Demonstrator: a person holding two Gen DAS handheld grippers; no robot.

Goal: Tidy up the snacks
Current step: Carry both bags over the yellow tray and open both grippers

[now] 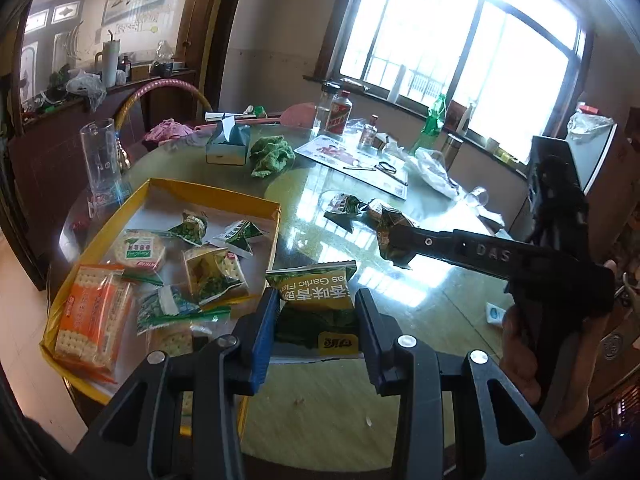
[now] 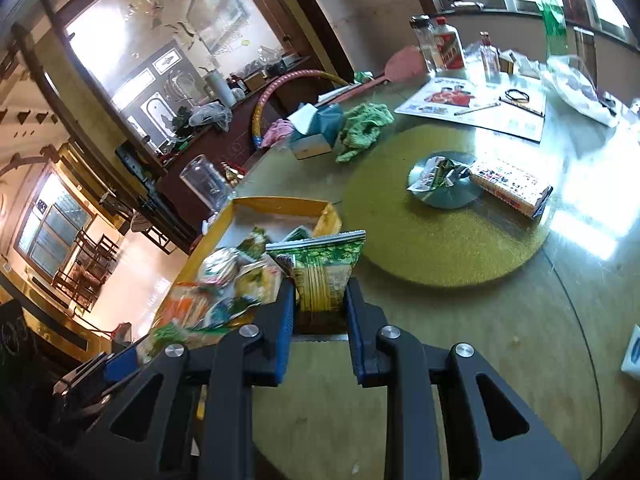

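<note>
Both sets of fingers are clenched on snack packets: the left gripper [image 1: 316, 316] pinches a crinkly garlic-pea packet [image 1: 314, 288], the right gripper [image 2: 318, 308] a green foil packet [image 2: 322, 268], both just beside the yellow cardboard tray [image 1: 100, 236]. The glossy round surface [image 1: 328, 200] carries it. Most snacks already lie inside; a flat biscuit box [image 2: 510, 188] and crumpled packet [image 2: 436, 172] remain outside.
</note>
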